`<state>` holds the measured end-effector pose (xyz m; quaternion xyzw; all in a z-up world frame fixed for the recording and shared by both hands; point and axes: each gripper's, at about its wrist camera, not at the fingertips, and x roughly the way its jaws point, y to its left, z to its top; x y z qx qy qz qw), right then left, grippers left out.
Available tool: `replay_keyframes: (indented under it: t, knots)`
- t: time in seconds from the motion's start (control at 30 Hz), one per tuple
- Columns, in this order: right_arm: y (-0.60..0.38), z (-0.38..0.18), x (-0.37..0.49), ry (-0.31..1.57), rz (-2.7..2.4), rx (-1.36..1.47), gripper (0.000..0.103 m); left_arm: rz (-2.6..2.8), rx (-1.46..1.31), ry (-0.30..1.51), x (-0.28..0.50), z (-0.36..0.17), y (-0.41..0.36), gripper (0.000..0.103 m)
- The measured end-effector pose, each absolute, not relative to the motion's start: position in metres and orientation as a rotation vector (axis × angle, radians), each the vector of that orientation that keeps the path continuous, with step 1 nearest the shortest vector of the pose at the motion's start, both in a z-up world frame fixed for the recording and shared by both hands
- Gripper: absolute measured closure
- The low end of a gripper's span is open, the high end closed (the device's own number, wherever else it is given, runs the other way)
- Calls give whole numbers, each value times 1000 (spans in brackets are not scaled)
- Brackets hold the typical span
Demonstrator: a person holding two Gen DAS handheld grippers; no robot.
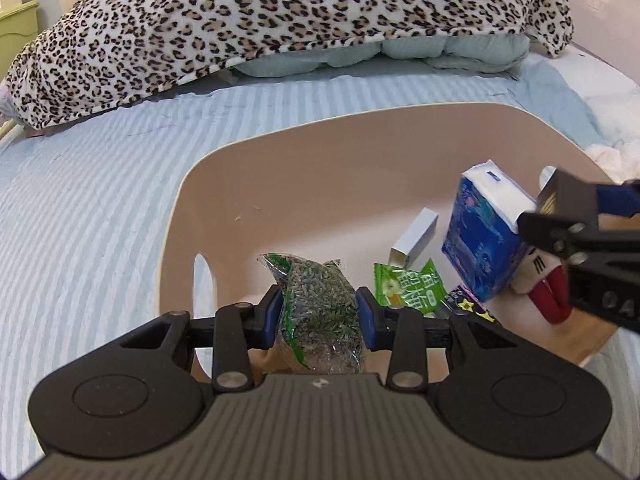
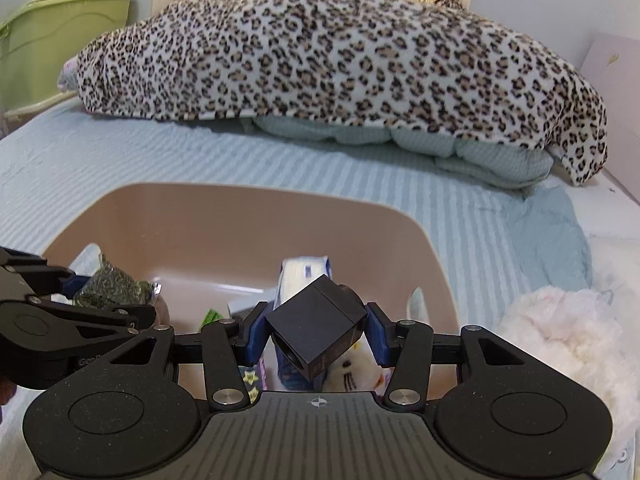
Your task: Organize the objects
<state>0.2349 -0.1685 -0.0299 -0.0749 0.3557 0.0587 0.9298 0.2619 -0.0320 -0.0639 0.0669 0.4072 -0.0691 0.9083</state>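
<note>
The left gripper pinches a clear seed packet between its pads, over the beige basin. The right gripper clamps a black box cornerwise – it could twist free and drop onto the tissue pack just beyond the jaws.

Ahead of me a plush leopard-print blanket lies heaped across the far end of the bed, over pale green quilted bedding. A light blue striped bedsheet covers the mattress. At my far left stands a lime-green plastic bin; at my right lies a fluffy white plush.
</note>
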Motion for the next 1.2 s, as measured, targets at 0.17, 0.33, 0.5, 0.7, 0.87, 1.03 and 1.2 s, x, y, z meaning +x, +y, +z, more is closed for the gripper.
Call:
replay_keyframes:
  t: [0.17,0.33,0.5,0.7,0.87,1.03,1.2]
  knots:
    - [-173,-29,229,738,111,-120,38,-130,114,822,257,-52,-30,35]
    - [-178,-12,220,703,109,-107,23,-114,69,804,249,-41,-23,25]
    - [-181,5,205,671,113,-95,16,-112,68,773,237,-30,-19,25]
    - [-184,13,184,660,112,-62,16,-139,68,732,219,-14,-17,25]
    - [-189,17,166,658,102,-29,16,-168,94,701,198,-3,-17,24]
    - [-191,22,144,628,83,-30,16,-195,99,680,174,4,-15,24]
    - [-191,26,124,610,74,-52,16,-201,124,657,150,6,-12,24]
